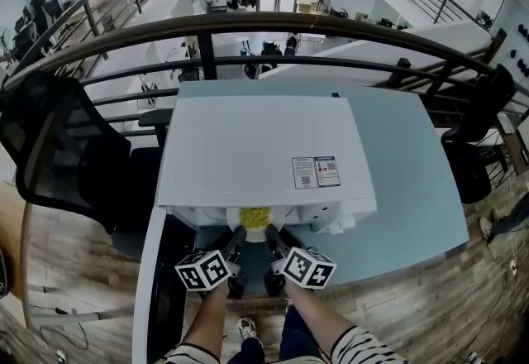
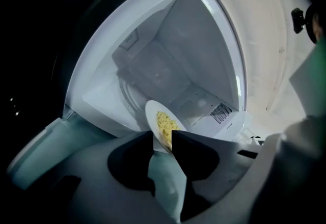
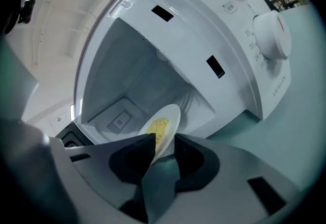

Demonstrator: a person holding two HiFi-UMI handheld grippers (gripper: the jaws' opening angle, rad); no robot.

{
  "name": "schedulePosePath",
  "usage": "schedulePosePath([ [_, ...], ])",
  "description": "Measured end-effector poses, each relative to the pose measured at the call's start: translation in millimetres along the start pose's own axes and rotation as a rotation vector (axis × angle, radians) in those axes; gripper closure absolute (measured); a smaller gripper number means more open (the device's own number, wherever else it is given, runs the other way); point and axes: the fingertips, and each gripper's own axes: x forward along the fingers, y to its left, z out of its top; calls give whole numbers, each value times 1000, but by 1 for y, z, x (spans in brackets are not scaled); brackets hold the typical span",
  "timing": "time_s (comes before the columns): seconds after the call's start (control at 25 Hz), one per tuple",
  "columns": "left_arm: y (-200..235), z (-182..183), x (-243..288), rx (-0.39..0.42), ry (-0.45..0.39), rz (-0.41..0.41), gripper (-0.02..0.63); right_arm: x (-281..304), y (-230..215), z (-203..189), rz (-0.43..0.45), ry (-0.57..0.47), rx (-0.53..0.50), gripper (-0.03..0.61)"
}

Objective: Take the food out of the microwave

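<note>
Microwave [image 1: 264, 155]: door open, cavity straight ahead of both jaw pairs.
Plate [image 2: 151, 115]: at the cavity mouth, near rim between the jaws, one pair per side to keep it level.
Food [image 3: 157, 129]: yellow heap on the plate, possibly noodles.
Left gripper [image 2: 163, 139]: jaws narrowed onto the rim.
Right gripper [image 3: 164, 141]: clamped likewise.

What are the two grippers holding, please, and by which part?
The left gripper and the right gripper each clamp the plate by its rim.
</note>
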Motion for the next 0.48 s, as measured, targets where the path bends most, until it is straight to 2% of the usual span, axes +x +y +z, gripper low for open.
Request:
schedulePosePath([
  [0.48,-2,-12,-17,-86,-18,-4,515,-16,3,-10,8,12,42,486],
])
